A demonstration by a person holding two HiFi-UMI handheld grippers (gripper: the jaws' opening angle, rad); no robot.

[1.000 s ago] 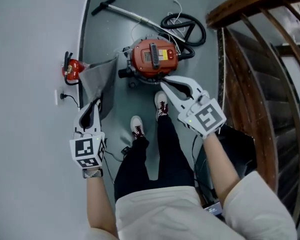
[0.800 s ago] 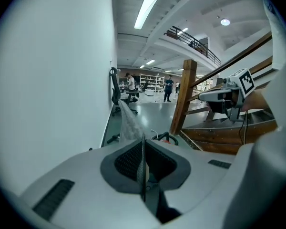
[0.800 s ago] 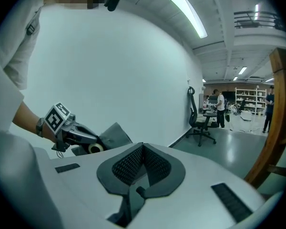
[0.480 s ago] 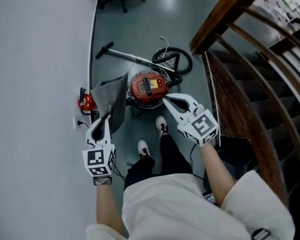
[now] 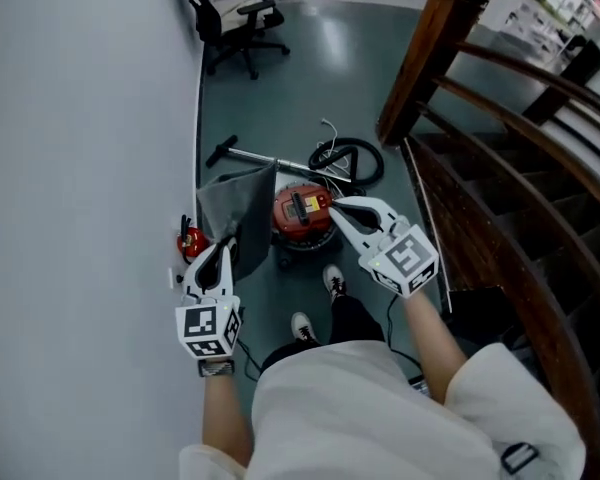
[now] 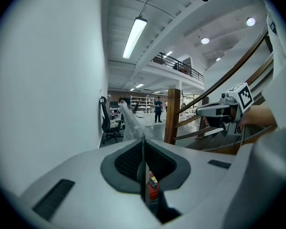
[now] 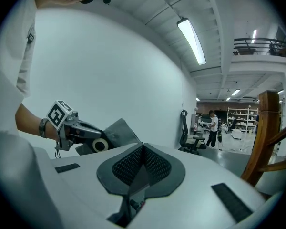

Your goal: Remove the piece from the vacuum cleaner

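No writing is legible; the yellow label atop the red vacuum cleaner (image 5: 302,213), just beyond the right gripper (image 5: 333,204) fingertips, is too small to read.

A grey floor (image 5: 280,98) runs beside a plain white wall (image 5: 80,168). On the right, a dark wooden staircase (image 5: 520,198) with curved handrails rises from a thick wooden post (image 5: 427,53). A black office chair (image 5: 235,13) stands near the wall farther off. Far back, a person (image 6: 158,109) stands before shelving (image 6: 139,102), under a ceiling strip light (image 6: 135,36).
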